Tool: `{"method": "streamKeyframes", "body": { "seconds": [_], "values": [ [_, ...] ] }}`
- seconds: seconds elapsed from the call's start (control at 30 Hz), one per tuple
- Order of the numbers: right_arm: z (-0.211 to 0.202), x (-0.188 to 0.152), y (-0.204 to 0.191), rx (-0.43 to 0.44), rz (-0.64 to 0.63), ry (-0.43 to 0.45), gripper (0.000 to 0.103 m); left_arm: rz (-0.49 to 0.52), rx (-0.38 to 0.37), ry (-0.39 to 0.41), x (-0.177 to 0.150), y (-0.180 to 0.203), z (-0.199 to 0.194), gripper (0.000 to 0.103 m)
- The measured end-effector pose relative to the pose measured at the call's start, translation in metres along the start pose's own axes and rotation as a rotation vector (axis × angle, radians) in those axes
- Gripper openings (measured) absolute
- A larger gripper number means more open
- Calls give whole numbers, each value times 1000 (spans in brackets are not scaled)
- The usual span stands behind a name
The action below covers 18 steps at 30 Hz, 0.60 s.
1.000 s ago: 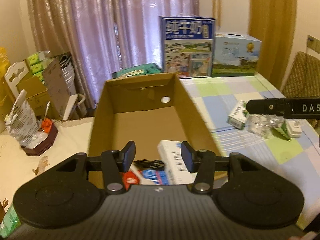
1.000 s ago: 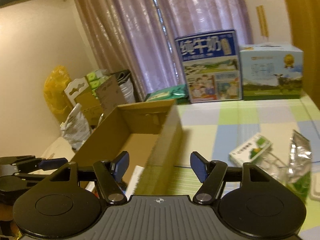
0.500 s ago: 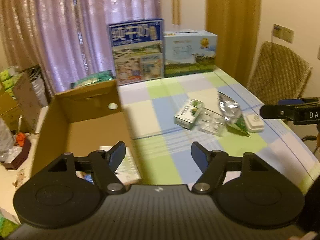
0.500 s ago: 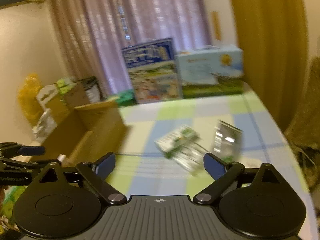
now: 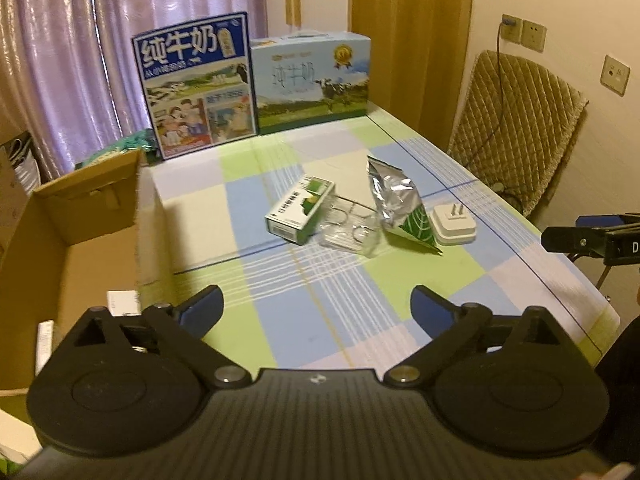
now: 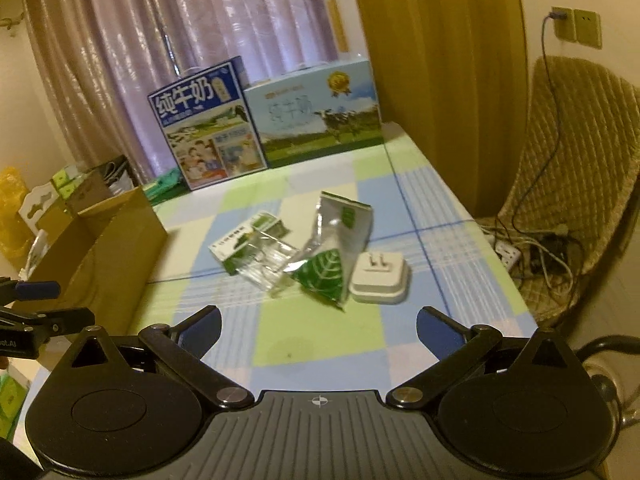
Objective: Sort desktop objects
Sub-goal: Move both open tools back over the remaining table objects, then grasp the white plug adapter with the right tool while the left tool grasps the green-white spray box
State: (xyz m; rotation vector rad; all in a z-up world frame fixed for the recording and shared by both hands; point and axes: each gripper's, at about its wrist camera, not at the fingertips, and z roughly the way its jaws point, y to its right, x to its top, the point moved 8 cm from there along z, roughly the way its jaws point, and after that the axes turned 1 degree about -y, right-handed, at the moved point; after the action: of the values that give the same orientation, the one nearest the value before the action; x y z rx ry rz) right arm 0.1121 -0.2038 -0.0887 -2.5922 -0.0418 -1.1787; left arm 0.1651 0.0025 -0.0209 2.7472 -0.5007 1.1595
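On the checked tablecloth lie a green and white small box [image 5: 301, 212] [image 6: 245, 242], a clear plastic tray [image 5: 350, 230] [image 6: 266, 266], a silver and green foil pouch [image 5: 402, 210] [image 6: 332, 254] and a white plug adapter [image 5: 454, 224] [image 6: 380, 280]. An open cardboard box [image 5: 72, 240] [image 6: 104, 256] stands at the table's left edge with white items inside. My left gripper [image 5: 316, 308] is open and empty above the table, short of the cluster. My right gripper [image 6: 318, 330] is open and empty, close before the pouch and adapter.
Two large milk cartons [image 5: 196, 88] [image 5: 312, 80] stand at the table's far end before purple curtains. A quilted chair [image 5: 516, 132] with cables stands right of the table. The table's right edge [image 5: 560, 256] runs near the right gripper's body. Clutter sits left of the cardboard box.
Both grippers swung right, from over the cardboard box toward the cluster of items. The left gripper's fingers spread wider than a second ago. The right gripper also opened wider.
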Motion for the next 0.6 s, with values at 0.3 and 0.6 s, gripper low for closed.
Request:
{"method": "streamKeyframes", "body": {
  "seconds": [0.3,0.6],
  "values": [
    [15,0,20,-11,43,-11,101,33,-13,-47,-1,21,31,101],
    [40,4,32,-11,59,-35,101,86,-23,-82,8,30,63,101]
  ]
}}
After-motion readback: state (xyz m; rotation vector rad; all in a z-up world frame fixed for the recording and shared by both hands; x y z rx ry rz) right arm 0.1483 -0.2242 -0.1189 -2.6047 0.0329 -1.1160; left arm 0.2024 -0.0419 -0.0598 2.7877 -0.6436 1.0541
